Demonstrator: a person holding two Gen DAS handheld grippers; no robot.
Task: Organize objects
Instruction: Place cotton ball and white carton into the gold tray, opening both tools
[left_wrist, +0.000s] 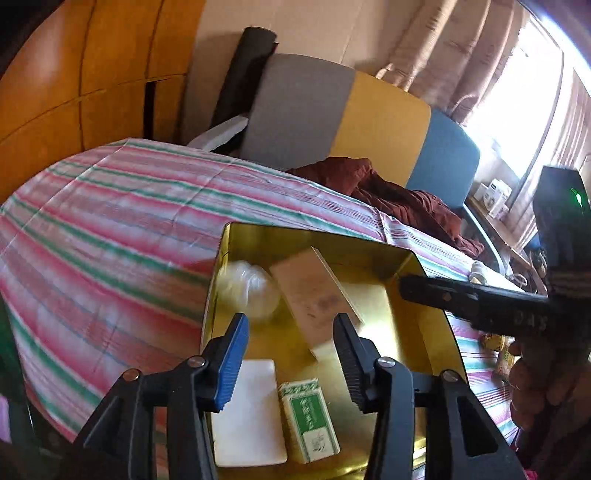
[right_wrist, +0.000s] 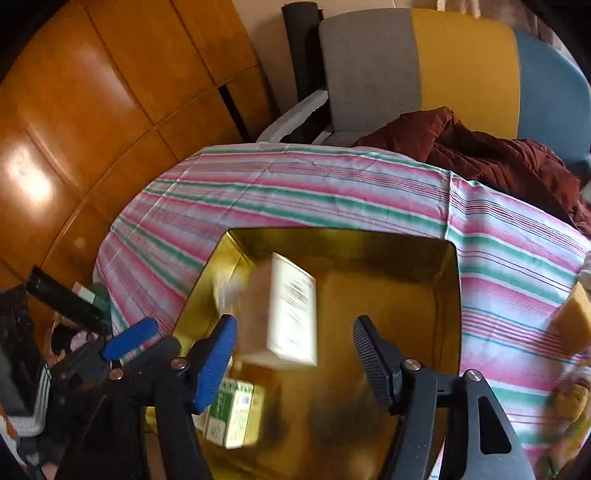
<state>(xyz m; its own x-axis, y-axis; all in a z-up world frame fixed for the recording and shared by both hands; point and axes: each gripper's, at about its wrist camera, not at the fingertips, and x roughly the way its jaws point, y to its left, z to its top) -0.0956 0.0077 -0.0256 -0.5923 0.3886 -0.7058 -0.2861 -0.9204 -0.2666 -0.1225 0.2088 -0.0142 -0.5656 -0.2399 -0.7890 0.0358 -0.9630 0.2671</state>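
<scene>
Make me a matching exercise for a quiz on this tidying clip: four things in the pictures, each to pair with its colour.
Things:
1. tin tray
2. small box
3. tablecloth
4. garment on the chair

Colours:
A. dark red
B. green and white
C. shiny gold
D. pink, green and white stripes

Pairs: 1-C, 2-B, 3-D, 4-A

Tin (left_wrist: 221, 266): gold, open, on striped cloth.
Beige box (left_wrist: 314, 295): tilted, blurred, inside tin.
Green-white box (left_wrist: 310, 421): flat on tin floor.
White pad (left_wrist: 251, 413): beside it.
</scene>
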